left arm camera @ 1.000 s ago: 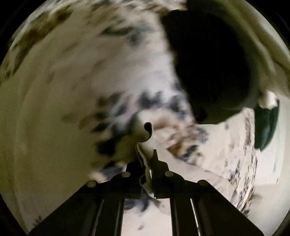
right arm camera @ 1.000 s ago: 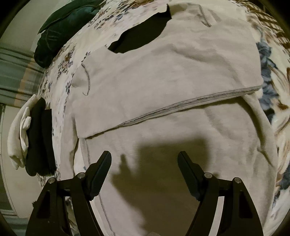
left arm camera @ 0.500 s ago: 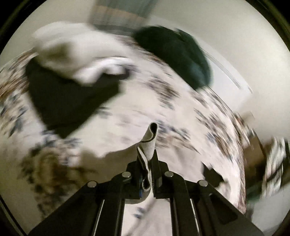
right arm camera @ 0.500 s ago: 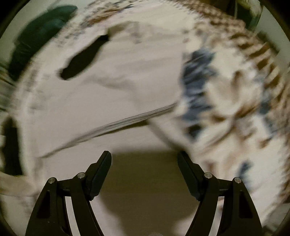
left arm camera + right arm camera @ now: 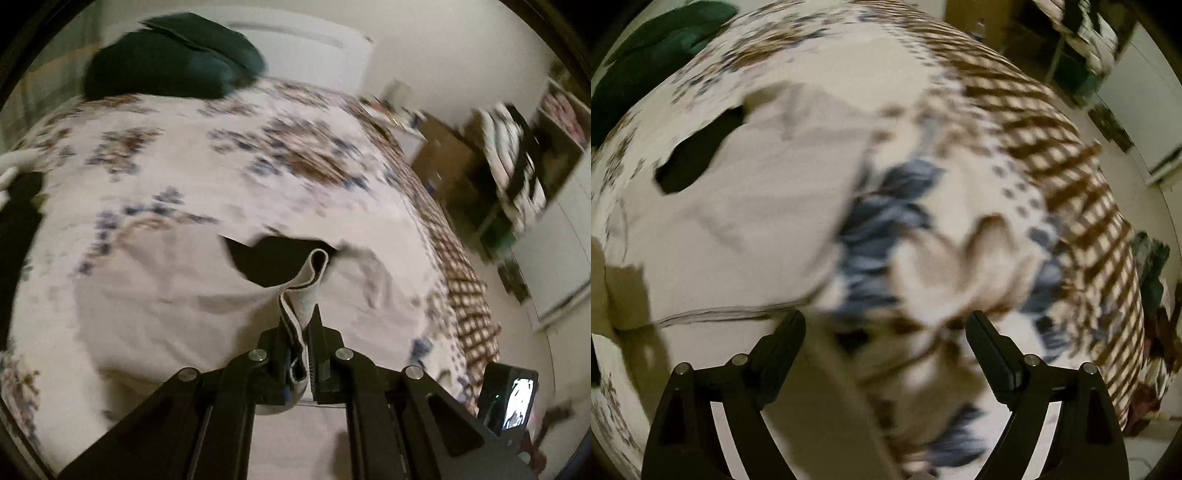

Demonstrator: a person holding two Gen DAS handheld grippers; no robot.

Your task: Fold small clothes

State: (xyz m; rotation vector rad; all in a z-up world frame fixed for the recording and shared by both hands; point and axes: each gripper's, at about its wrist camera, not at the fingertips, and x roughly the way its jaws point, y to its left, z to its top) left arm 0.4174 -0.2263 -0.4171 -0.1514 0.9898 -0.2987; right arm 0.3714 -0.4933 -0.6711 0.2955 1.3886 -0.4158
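Your left tongs (image 5: 308, 321) are pressed together on a folded edge of the pale beige knit garment (image 5: 177, 306); a loop of its hem stands up just above the tips, centre of the left wrist view. The rest of the garment lies spread on the bed's floral bedspread in white, blue and brown (image 5: 207, 158), filling the lower left and centre of that frame. A dark neck opening (image 5: 266, 258) shows just behind the pinched fold.

Your right tongs (image 5: 886, 332) stand spread wide, and their jaws have just been opening further; nothing is between them. In the right wrist view they hang over the garment's right edge, where beige cloth meets the blue flower print. The garment fills the left half of that frame, a stitched hem line running low at left.

A dark green pillow (image 5: 173, 55) sits at the upper left of the left wrist view. Black folded cloth (image 5: 18, 229) shows at its left edge. Both views are motion-blurred. A small lit screen (image 5: 515, 398) shows at lower right of the left wrist view.
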